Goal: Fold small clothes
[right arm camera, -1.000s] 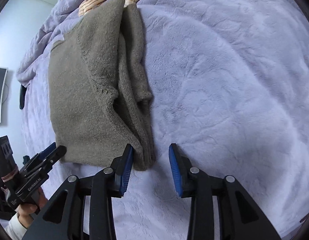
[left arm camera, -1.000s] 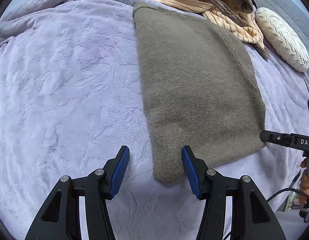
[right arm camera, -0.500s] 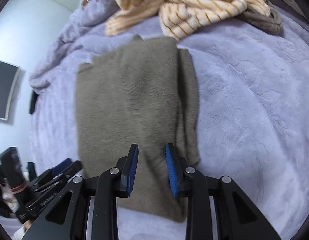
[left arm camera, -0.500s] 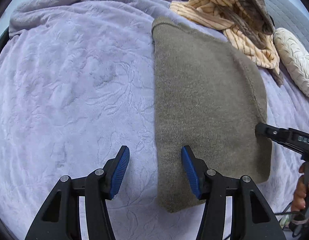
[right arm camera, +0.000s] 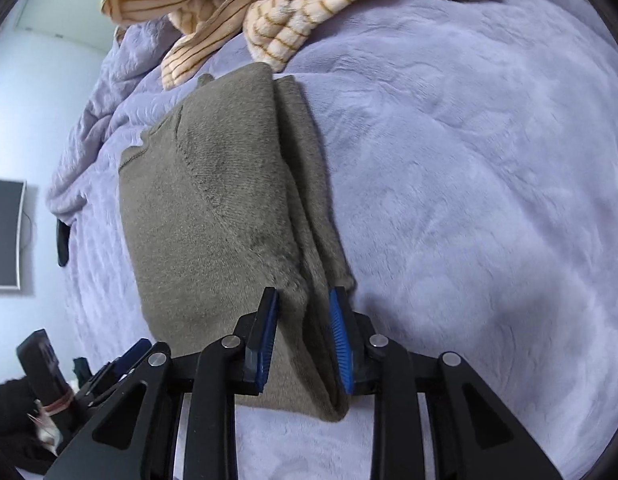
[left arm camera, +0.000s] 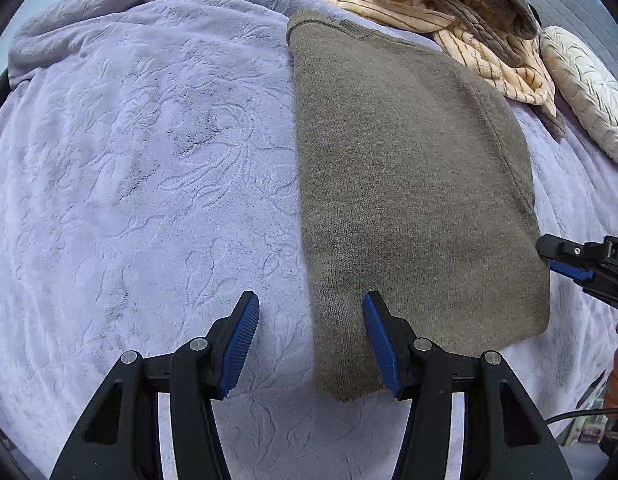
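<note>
Narrowing since a second ago, the right gripper (right arm camera: 303, 340) now pinches the near right edge of the sweater (left arm camera: 409, 184), where before that edge lay beside its jaws. The left gripper (left arm camera: 311, 346), spread as before, straddles the near left edge. The olive knit lies folded, oblong, on an embossed lilac plush blanket (left arm camera: 149, 160).
</note>
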`<state>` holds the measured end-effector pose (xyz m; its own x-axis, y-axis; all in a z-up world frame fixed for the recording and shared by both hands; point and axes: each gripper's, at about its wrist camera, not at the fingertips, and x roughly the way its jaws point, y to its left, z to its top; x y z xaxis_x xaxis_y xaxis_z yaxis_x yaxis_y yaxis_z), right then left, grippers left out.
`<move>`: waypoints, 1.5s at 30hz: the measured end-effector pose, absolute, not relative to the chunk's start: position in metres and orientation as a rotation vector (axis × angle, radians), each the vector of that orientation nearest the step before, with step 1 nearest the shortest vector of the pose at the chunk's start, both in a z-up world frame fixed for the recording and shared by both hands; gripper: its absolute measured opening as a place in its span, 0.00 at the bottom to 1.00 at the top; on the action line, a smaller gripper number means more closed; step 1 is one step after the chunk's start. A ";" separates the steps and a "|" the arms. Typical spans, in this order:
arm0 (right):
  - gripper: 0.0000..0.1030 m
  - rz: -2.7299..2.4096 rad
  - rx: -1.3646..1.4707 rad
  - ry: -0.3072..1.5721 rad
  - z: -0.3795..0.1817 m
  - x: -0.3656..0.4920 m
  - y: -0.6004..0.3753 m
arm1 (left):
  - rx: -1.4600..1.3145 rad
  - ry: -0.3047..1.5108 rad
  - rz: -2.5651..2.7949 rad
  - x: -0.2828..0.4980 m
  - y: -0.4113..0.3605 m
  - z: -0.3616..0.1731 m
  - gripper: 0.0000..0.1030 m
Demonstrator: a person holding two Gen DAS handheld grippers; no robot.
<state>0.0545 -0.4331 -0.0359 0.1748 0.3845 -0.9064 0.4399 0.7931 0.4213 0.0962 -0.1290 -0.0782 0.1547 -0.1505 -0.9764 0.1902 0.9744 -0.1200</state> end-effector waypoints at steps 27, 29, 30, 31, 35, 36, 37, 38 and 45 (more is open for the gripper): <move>0.88 0.042 0.619 1.446 -0.019 0.032 -0.425 | 0.060 1.450 -0.204 0.087 -0.127 -0.086 0.85; 1.00 0.070 0.593 1.428 -0.016 0.033 -0.421 | 0.051 1.454 -0.202 0.087 -0.124 -0.088 0.85; 1.00 0.082 0.575 1.418 -0.014 0.033 -0.418 | 0.047 1.454 -0.201 0.087 -0.124 -0.089 0.85; 1.00 0.090 0.561 1.415 -0.013 0.033 -0.416 | 0.043 1.454 -0.202 0.087 -0.124 -0.090 0.85; 1.00 0.116 0.548 1.450 -0.015 0.034 -0.412 | 0.034 1.466 -0.212 0.088 -0.122 -0.095 0.85; 1.00 0.120 0.551 1.462 -0.016 0.034 -0.413 | 0.026 1.476 -0.218 0.089 -0.121 -0.097 0.85; 1.00 0.120 0.550 1.469 -0.016 0.034 -0.413 | 0.009 1.495 -0.230 0.089 -0.118 -0.100 0.85; 1.00 0.119 0.548 1.472 -0.016 0.034 -0.414 | -0.011 1.509 -0.241 0.088 -0.116 -0.102 0.85; 1.00 0.096 0.541 1.491 -0.015 0.030 -0.429 | -0.129 1.492 -0.271 0.090 -0.089 -0.099 0.85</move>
